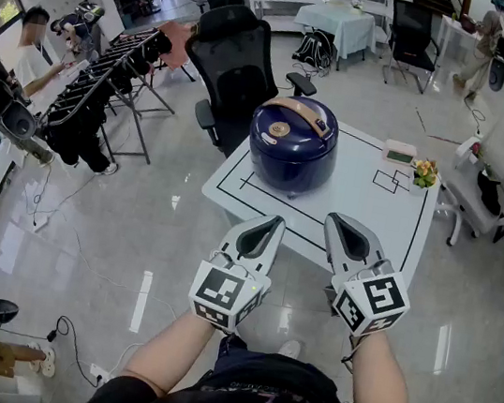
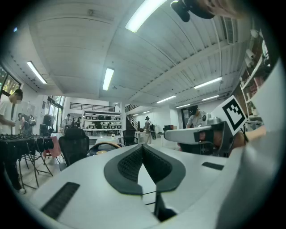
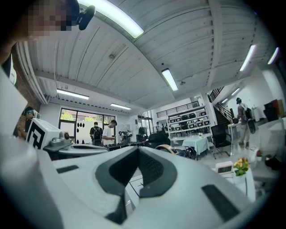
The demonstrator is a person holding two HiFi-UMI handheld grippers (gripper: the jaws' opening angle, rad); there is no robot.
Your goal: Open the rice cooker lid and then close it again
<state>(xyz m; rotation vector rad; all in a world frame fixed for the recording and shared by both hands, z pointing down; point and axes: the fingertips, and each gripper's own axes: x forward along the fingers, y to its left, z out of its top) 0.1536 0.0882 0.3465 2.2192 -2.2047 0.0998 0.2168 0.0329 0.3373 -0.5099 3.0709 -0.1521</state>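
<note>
rice cooker (image 1: 292, 143): dark blue, upright on the white table (image 1: 364, 214), toward its far-left corner
lid (image 1: 295, 123): down, tan handle lying across the top
left gripper (image 1: 275, 220): jaws fully together, nothing between them, over the table's near edge
right gripper (image 1: 335, 220): jaws together too, empty, just beside the left one
both: well short of the cooker
far-right corner: small clock (image 1: 399, 152), flowers (image 1: 424, 172)
</note>
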